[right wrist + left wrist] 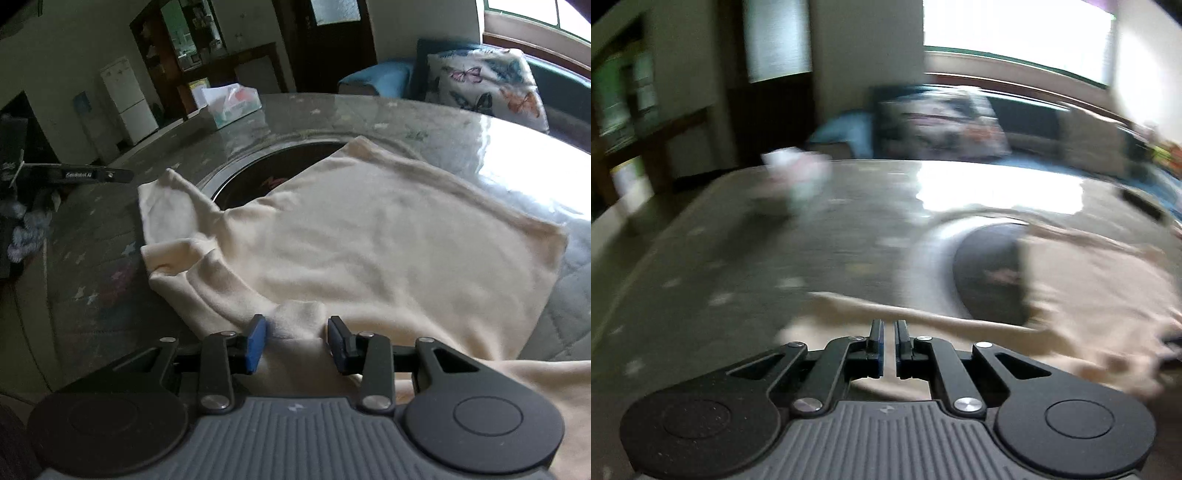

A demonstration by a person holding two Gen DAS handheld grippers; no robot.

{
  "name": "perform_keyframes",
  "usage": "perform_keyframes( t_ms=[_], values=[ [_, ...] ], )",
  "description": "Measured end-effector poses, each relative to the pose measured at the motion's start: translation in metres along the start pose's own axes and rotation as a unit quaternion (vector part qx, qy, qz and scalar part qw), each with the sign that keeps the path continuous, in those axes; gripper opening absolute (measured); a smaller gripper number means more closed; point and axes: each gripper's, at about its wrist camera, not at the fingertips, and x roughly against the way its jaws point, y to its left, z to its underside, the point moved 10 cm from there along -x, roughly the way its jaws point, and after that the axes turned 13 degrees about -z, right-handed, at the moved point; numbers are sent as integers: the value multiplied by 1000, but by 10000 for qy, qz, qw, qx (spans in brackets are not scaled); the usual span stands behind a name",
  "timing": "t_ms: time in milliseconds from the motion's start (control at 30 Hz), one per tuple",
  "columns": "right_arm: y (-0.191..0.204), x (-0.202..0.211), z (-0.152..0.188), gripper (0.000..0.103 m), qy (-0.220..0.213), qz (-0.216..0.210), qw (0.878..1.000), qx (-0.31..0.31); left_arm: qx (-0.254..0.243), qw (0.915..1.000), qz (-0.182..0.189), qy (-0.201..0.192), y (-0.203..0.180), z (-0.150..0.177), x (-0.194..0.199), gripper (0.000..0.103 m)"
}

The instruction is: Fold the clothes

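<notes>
A cream garment (388,236) lies spread on a glossy grey table (92,266), partly over a dark round inset (266,177). My right gripper (297,332) is open, its blue-padded fingers either side of a raised bunch of the cream cloth at the near edge. In the blurred left wrist view the same garment (1089,295) lies to the right. My left gripper (889,332) has its jaws nearly closed above a strip of the cream cloth; whether it pinches the cloth I cannot tell. The left gripper also shows in the right wrist view at far left (92,174).
A tissue box (232,105) stands at the table's far left edge. A butterfly cushion (484,88) lies on a blue sofa behind the table. A bright window glares on the table top (997,188). Bluish cloth (26,232) hangs at far left.
</notes>
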Motion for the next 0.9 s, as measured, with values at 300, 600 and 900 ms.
perform_keyframes(
  t_ms=[300,600,900],
  values=[
    [54,30,14,10,-16,-407,9956,849,-499,9929,1074,-146,-93,-10,8,8],
    [96,32,63,9,656,-827,9850,1366,-1479,9635,2224,153,-170,42,22,7],
    [43,50,24,37,-39,456,9931,1080,-2183,9393,2644,132,-170,86,61,6]
  ],
)
